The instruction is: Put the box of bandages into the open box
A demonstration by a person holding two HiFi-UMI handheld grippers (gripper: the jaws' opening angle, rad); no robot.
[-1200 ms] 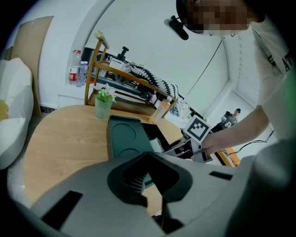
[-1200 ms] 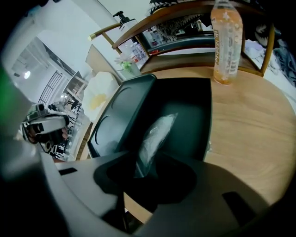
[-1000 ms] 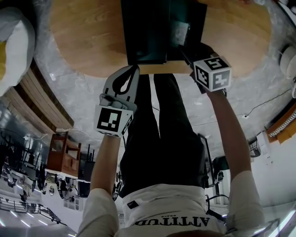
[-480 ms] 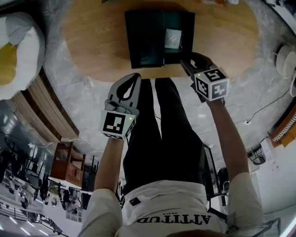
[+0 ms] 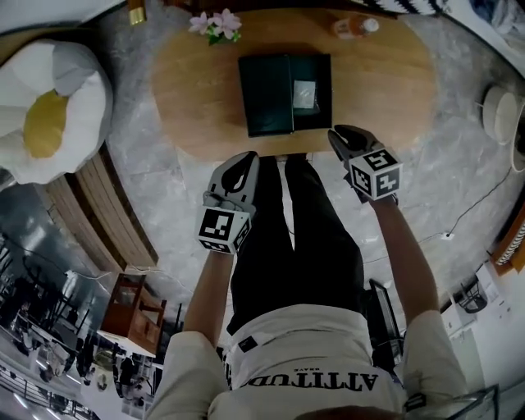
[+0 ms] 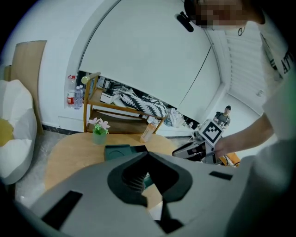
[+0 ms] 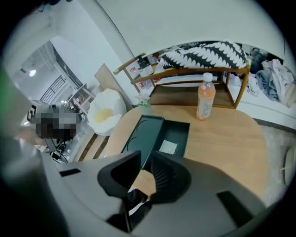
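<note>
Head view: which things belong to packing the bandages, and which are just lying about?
Job: box of bandages, already inside; dark green open box; its lid alongside.
Lying about: potted flowers; orange drink bottle; white-and-yellow beanbag.

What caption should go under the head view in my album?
Bandage box sits in the open box on the table; left gripper shut, right gripper closing its jaws on nothing.
</note>
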